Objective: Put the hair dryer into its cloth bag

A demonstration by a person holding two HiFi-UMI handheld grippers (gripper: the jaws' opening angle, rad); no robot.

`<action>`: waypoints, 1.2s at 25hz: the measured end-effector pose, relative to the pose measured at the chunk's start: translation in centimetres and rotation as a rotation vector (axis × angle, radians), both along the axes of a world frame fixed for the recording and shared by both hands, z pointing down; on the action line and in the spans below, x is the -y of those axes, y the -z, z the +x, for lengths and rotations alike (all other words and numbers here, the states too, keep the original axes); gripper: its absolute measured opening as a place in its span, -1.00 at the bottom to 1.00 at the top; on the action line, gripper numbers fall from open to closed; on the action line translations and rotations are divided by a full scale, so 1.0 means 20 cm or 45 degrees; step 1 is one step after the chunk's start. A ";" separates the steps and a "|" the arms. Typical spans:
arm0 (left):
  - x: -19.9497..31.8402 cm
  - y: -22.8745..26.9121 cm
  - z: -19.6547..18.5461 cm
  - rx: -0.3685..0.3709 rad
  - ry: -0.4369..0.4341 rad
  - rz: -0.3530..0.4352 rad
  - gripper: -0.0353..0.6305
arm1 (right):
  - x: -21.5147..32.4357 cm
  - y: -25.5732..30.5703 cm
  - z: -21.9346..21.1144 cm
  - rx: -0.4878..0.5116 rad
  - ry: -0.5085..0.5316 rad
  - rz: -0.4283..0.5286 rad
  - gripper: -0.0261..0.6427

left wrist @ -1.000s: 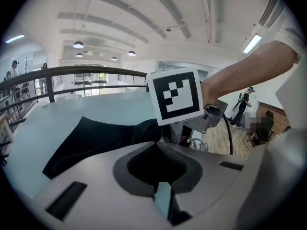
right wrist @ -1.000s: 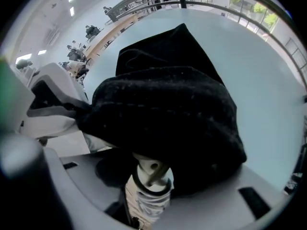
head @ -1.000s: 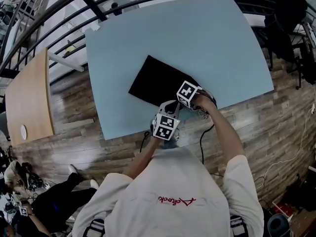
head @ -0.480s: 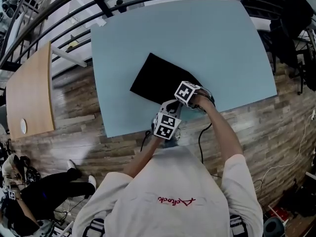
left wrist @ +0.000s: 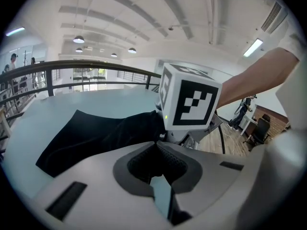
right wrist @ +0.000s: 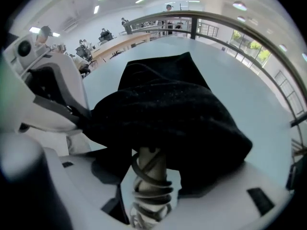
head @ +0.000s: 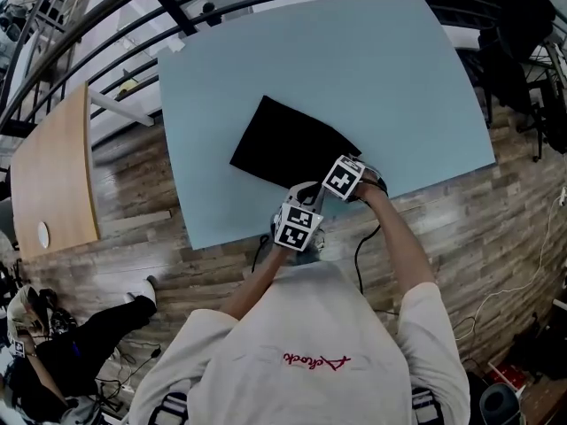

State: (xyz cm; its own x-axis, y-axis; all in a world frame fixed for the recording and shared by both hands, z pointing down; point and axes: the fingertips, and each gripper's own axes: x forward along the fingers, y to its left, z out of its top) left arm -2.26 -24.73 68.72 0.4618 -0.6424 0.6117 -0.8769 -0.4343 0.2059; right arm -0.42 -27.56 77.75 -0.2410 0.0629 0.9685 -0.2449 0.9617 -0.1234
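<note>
Dryer (right wrist: 149, 158) mostly in bag (head: 288, 144) at near edge of surface (head: 354, 69); only cord-wrapped (right wrist: 149, 178) handle shows. Left tongs (left wrist: 156, 145) pinched narrow on bag hem. Right tongs (right wrist: 153, 190) wide, just been opening, handle between them unpressed. Hold hem taut and nudge handle inward, minding cord snags.

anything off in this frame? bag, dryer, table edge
The hair dryer handle, cord wound round it, sticks out of the mouth of the cloth bag, so it isn't fully in. It stands between the jaws of the right gripper, which have just been opening and don't press it. Nothing looks spilled or damaged.
</note>
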 end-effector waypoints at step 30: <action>-0.01 0.09 0.23 0.036 -0.155 0.043 -0.85 | -0.19 0.08 0.68 0.172 -0.203 0.149 0.09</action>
